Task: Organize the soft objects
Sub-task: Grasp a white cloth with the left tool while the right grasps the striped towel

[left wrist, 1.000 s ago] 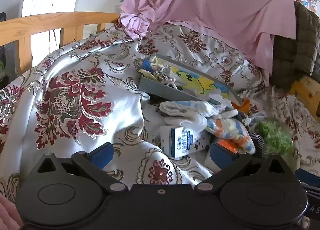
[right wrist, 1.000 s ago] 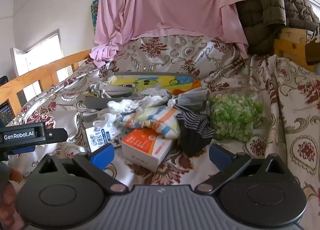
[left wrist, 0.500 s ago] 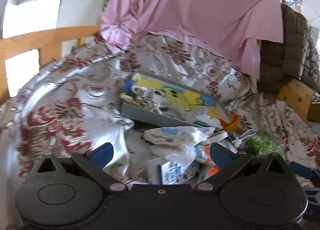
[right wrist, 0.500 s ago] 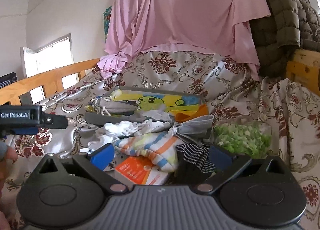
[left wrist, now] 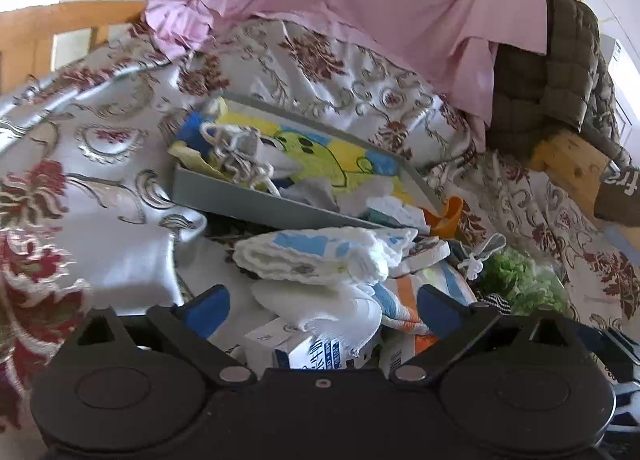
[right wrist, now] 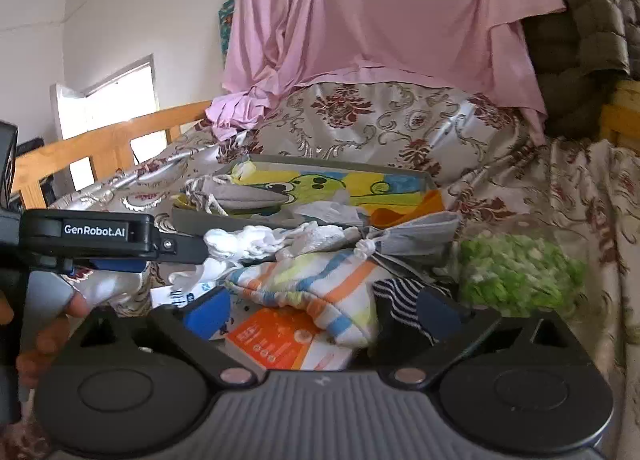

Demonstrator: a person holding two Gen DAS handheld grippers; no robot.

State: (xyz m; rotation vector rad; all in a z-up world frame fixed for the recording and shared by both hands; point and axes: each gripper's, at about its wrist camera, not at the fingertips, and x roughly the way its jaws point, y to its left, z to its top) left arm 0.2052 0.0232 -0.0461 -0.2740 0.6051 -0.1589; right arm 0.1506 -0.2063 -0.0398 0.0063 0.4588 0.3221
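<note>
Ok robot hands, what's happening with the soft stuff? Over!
Left gripper open, empty, over white cloth. Right gripper open, empty, over striped cloth. Orange box and white box lie under the pile.

I see the tray [right wrist: 256,222] lying far on the bedspread [right wrist: 400,120], cloths [right wrist: 316,280] piled near it, a bag [right wrist: 520,272] to their right, boxes [right wrist: 280,340] underneath.

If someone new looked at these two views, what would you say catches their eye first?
Probably the big pink sheet draped across the back, above the floral satin bedspread. Next comes the jumble in the middle: a grey tray with a yellow-green cartoon picture, and in front of it a striped cloth lying on an orange box. To the right of the pile sits a clear bag of green bits.
</note>
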